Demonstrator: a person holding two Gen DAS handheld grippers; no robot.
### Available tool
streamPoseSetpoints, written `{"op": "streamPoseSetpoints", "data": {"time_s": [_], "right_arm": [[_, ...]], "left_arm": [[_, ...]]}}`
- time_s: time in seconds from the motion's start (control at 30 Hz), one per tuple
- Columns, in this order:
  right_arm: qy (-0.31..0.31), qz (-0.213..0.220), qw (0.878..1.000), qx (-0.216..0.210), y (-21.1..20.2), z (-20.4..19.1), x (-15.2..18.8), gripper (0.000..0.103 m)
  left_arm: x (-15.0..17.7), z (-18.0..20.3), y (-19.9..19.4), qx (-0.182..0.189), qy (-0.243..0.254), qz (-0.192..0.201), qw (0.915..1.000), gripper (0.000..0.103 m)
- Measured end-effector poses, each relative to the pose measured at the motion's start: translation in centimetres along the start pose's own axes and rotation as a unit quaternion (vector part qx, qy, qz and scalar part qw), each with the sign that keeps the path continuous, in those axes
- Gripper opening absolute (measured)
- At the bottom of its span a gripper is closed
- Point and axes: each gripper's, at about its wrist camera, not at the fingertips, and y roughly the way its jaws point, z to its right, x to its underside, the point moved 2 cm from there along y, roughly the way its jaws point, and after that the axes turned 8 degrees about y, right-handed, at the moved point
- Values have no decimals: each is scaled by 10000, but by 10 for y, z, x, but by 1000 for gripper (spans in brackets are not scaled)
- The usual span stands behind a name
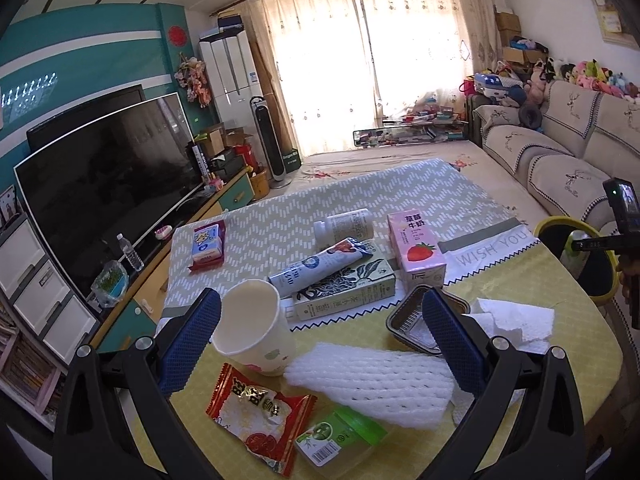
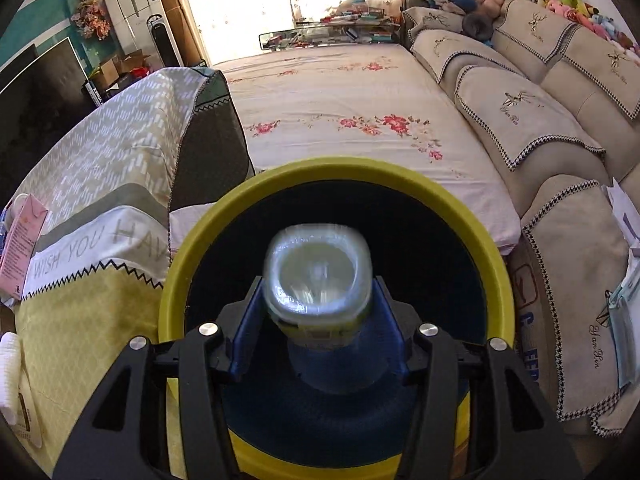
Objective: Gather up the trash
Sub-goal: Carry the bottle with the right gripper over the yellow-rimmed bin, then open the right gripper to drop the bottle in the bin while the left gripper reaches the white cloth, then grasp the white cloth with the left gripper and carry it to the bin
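Observation:
My right gripper (image 2: 318, 284) is shut on a clear plastic bottle (image 2: 318, 270), base towards the camera, held over the dark mouth of the yellow trash bin (image 2: 336, 168). In the left wrist view that bin (image 1: 560, 222) stands past the table's right edge. My left gripper (image 1: 322, 304) hangs open above the yellow tablecloth (image 1: 192, 396). A white paper cup (image 1: 252, 324) lies tipped beside its left finger. White foam netting (image 1: 372, 384), a red snack wrapper (image 1: 256, 412) and a green packet (image 1: 340, 436) lie below the open jaws.
Further back on the table lie a black tray (image 1: 408, 316), crumpled tissue (image 1: 516, 320), a tube (image 1: 316, 268) on a tea box (image 1: 348, 292), a pink milk carton (image 1: 416, 244), a white bottle (image 1: 344, 226) and a tissue pack (image 1: 208, 242). The TV (image 1: 108, 180) stands left, the sofa (image 2: 560, 152) right.

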Motion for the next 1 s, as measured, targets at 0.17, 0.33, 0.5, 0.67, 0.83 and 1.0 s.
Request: {"op": "streamPoseSetpoints", "data": {"time_s": [0.17, 0.33, 0.5, 0.67, 0.83, 1.0], "right_arm": [[-27, 226, 9997, 31, -22, -2, -3, 50], [-59, 354, 9993, -80, -40, -3, 4, 53], [-94, 389, 9988, -280, -52, -8, 13, 53], [-149, 413, 9981, -422, -59, -16, 18, 53], [-163, 460, 9977, -475, -64, -19, 20, 53], [-156, 478, 9973, -529, -67, -21, 20, 53]], "left_arm": [[-5, 26, -1, 495, 305, 35, 9983, 99], [-8, 62, 7, 1182, 689, -122, 9905, 99], [-7, 97, 31, 1434, 1070, -378, 9831, 99], [-4, 117, 45, 1711, 1276, -565, 9753, 91], [-3, 119, 52, 1947, 1196, -783, 9704, 54], [-3, 115, 53, 2266, 1046, -859, 9645, 18]]}}
